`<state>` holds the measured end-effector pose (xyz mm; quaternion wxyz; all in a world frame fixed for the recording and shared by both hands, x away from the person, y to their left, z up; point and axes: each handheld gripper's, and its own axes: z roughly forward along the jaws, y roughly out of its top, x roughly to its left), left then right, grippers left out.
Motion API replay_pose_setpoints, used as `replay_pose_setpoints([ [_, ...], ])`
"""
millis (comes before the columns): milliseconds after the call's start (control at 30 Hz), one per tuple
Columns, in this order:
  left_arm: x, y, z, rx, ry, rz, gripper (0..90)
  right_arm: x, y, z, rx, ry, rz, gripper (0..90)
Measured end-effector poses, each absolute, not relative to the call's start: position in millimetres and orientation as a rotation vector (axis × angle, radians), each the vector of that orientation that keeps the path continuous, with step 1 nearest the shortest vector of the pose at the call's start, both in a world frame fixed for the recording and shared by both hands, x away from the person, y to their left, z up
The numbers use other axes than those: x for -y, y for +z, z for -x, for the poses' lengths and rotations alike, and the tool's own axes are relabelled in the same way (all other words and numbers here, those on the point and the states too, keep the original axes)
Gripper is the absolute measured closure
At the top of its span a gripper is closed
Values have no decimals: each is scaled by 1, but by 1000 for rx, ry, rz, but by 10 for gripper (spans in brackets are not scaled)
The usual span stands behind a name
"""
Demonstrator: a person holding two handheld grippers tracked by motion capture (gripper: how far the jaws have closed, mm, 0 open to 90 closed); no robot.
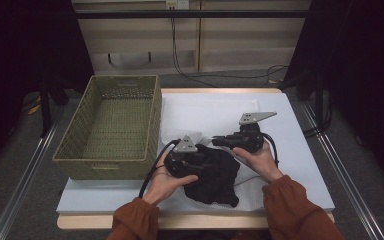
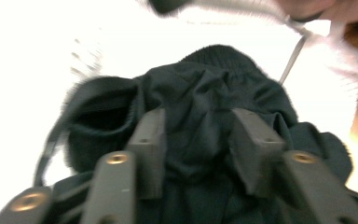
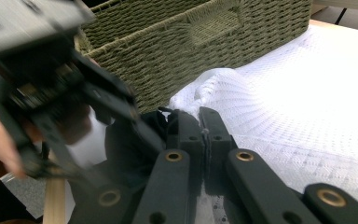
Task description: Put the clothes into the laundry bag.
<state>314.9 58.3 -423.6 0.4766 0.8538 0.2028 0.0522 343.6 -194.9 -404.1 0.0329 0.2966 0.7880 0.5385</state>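
**Dark garment handled at the bench's near edge beside a woven basket**

A green woven basket (image 1: 109, 127) is set along the left edge of the bench (image 1: 300, 165), overhanging it on the left. Nothing is seen inside it in the high view; its woven floor lies bare. In the right gripper view one end wall with a slot handle is seen close up.

A black garment (image 1: 215, 172) is bunched near the middle of the near edge of the bench, on a white textured cloth (image 1: 190, 112) that covers the bench top. The garment lies just right of the basket's near right corner.

The ribbed hem and folds of the garment are made out in the left gripper view, which the high view leaves as a dark mass. The raised fold of white cloth against the basket wall is shown in the right gripper view.

The left gripper (image 2: 200, 149) is held over the garment with its fingers (image 2: 149, 149) partly apart; dark fabric lies between them, but the fingers are not seen pressing on it. The right gripper (image 3: 204, 133) is held at the garment's far right side, its fingers (image 3: 216, 135) closed together, and a thin edge of white cloth appears pinched between them.
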Motion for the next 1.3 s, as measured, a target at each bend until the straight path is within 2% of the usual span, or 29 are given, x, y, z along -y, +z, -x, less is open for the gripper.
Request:
replay_pose_setpoints([
  [133,-78,-416,-314,-557,190,-2060,367,195,-405,-343,-2425,1654,-916,893],
  [167,-81,-418,-315,-572,197,-2054,313,194,-405,-344,-2424,1652,-914,892],
  [300,-87,-431,-323,-616,185,-2061,226,191,-406,-344,-2437,1649,-911,893],
  [433,-82,-446,-329,-621,140,-2089,190,192,-406,-344,-2435,1647,-912,893],
  [533,-71,-452,-327,-606,138,-2123,195,193,-405,-344,-2431,1651,-911,892],
  [600,-67,-453,-327,-611,133,-2136,236,194,-405,-344,-2430,1651,-909,893],
  [700,-65,-456,-327,-599,110,-2150,367,193,-405,-344,-2431,1653,-910,893],
  [833,-60,-458,-327,-581,88,-2173,628,191,-404,-343,-2436,1652,-902,892],
  [900,-57,-457,-326,-570,78,-2182,717,192,-404,-343,-2431,1655,-901,893],
  [1000,-55,-455,-326,-576,45,-2148,762,192,-404,-343,-2432,1657,-902,893],
  [1300,-41,-447,-323,-539,54,-2138,775,190,-404,-343,-2437,1666,-898,893],
])
